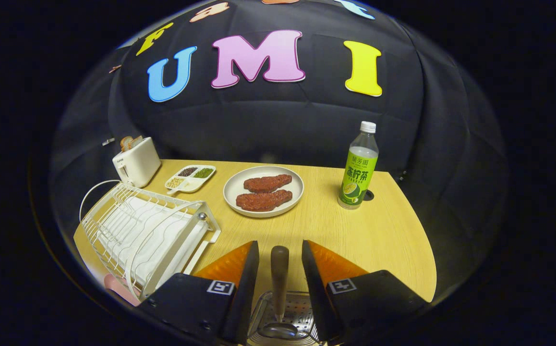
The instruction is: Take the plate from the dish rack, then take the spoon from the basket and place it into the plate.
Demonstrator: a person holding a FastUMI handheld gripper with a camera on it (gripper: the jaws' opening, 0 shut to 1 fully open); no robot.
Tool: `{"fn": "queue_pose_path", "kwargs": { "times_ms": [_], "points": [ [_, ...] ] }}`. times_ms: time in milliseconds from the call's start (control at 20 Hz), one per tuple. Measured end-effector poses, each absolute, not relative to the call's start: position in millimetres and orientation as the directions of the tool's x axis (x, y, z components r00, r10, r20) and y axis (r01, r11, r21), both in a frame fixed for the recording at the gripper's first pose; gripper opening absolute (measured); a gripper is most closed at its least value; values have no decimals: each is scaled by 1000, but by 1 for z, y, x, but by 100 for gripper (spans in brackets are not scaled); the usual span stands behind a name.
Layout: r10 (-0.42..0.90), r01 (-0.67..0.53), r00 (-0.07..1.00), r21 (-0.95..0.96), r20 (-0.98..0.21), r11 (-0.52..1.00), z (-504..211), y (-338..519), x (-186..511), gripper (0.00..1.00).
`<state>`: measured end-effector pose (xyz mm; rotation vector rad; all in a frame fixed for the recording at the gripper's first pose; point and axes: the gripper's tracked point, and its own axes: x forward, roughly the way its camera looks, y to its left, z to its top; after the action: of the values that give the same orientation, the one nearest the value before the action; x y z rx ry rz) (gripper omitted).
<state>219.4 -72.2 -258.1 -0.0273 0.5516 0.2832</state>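
A spoon [279, 281] stands handle-up in a perforated metal basket [302, 311], framed between the fingers of the gripper [280, 259], which sit spread with gaps on either side of the handle. At 12 o'clock beyond lies the plate [263, 197] bearing two steaks [266, 191]; the rack [146, 230] sits at 10 o'clock, a bottle [358, 168] at 1.

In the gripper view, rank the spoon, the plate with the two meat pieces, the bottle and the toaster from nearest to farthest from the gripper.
1. spoon, standing in the basket between the open gripper's fingers.
2. plate, just ahead of the fingers, mid-table.
3. bottle, ahead to the right.
4. toaster, far left corner, behind the dish rack.
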Motion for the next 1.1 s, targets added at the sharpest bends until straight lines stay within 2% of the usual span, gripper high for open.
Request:
{"fn": "queue_pose_path", "kwargs": {
  "times_ms": [150,250,600,1100],
  "points": [
    [247,-281,791,26,-559,959,-270,-71,215,47],
    [235,-276,788,15,-570,961,-272,-73,215,18],
    [244,-273,796,31,-554,961,-252,-73,203,13],
    [128,-144,888,-3,-442,990,-141,-91,165,13]
  ]
}}
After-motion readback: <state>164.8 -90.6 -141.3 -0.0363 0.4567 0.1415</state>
